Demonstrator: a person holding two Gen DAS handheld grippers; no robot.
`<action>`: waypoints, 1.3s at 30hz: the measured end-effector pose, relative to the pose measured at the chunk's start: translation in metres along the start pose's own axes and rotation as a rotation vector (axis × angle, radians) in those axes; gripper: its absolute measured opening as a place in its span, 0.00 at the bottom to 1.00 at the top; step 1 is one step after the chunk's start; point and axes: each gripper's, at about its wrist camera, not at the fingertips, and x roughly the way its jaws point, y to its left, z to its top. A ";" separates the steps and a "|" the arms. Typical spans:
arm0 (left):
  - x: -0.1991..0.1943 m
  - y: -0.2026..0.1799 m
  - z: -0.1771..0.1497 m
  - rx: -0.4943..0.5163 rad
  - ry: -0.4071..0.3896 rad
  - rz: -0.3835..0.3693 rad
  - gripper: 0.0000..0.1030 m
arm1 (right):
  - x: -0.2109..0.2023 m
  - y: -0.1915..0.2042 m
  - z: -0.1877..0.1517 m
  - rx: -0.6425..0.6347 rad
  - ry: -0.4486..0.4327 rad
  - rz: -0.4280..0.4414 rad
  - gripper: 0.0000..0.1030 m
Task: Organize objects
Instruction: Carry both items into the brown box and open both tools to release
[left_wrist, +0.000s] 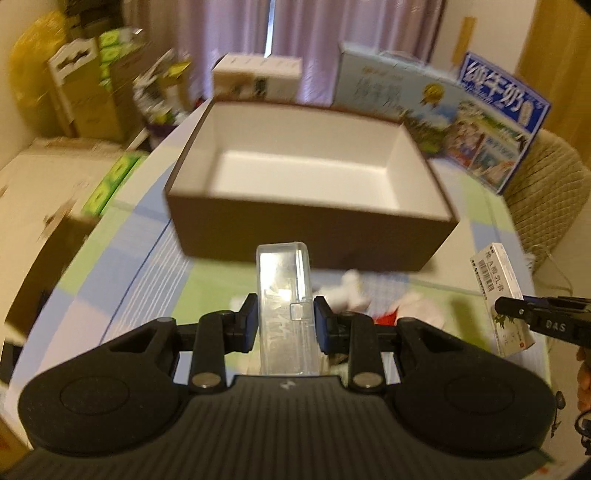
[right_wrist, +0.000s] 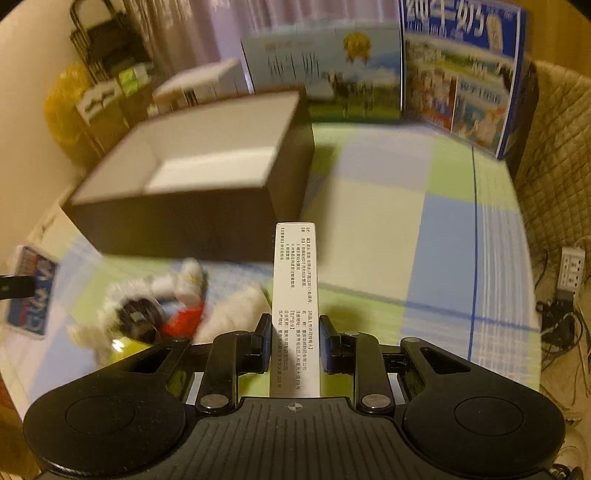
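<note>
My left gripper (left_wrist: 284, 319) is shut on a clear plastic case (left_wrist: 284, 295), held edge-up above the table. Just beyond it stands an open brown box (left_wrist: 306, 229) with a white, empty inside. My right gripper (right_wrist: 294, 341) is shut on a slim white medicine carton (right_wrist: 294, 273) printed with small text, lifted off the cloth. The same brown box (right_wrist: 184, 225) lies ahead and to its left. In the left wrist view the right gripper (left_wrist: 517, 310) shows at the right edge with the carton (left_wrist: 498, 295). In the right wrist view the clear case (right_wrist: 31, 291) appears at the far left.
A white plush toy (right_wrist: 177, 306) with red and black parts lies on the checked tablecloth (right_wrist: 388, 221) in front of the box. Two milk cartons (left_wrist: 443, 110) stand at the table's back. A woven chair (right_wrist: 554, 147) is at right, and cardboard boxes (left_wrist: 85, 96) at left.
</note>
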 end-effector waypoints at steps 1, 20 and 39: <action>0.000 -0.001 0.007 0.010 -0.008 -0.012 0.25 | -0.006 0.004 0.005 0.007 -0.021 0.005 0.21; 0.038 0.002 0.120 0.075 -0.112 -0.095 0.25 | 0.002 0.089 0.124 0.026 -0.234 0.095 0.21; 0.166 0.028 0.138 0.010 0.126 -0.088 0.25 | 0.156 0.094 0.147 0.091 0.008 0.065 0.21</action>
